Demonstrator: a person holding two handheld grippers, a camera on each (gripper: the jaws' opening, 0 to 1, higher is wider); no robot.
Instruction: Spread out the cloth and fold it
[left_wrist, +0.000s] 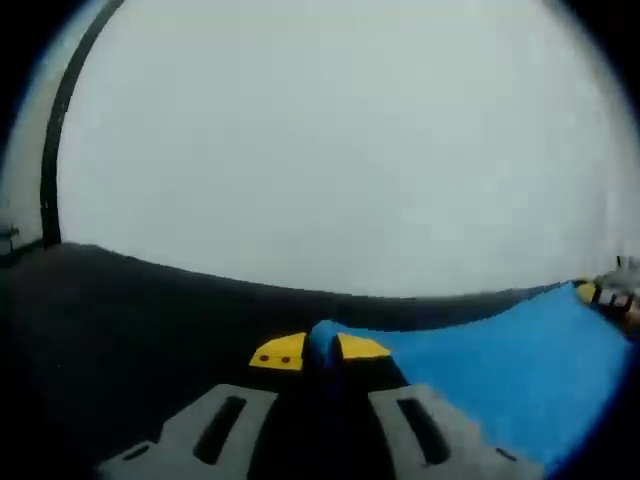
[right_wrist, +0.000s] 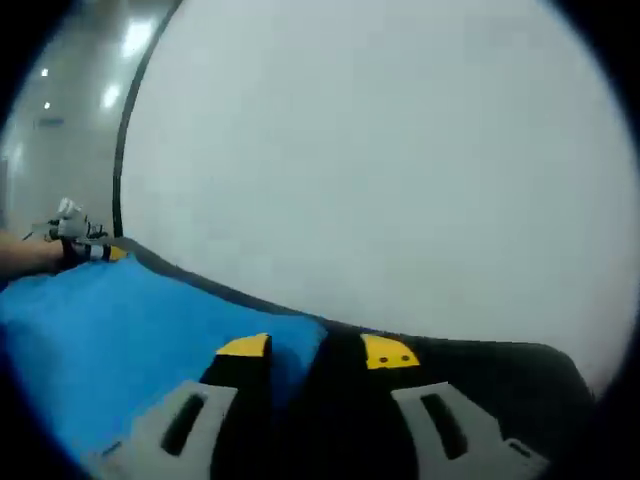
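Blue cloth (left_wrist: 510, 375) stretches between the two grippers over a dark table (left_wrist: 120, 320), its near edge pulled fairly taut. In the left gripper view, the left gripper (left_wrist: 322, 352) has its yellow-tipped jaws pressed together on a corner of the cloth, which fans away to the right toward the other gripper at the far edge. In the right gripper view, the cloth (right_wrist: 110, 340) spreads to the left; the right gripper (right_wrist: 318, 352) has its jaws parted, the fabric edge lying against the left jaw, though a firm pinch cannot be told. A pale wall (right_wrist: 380, 160) stands behind the table.
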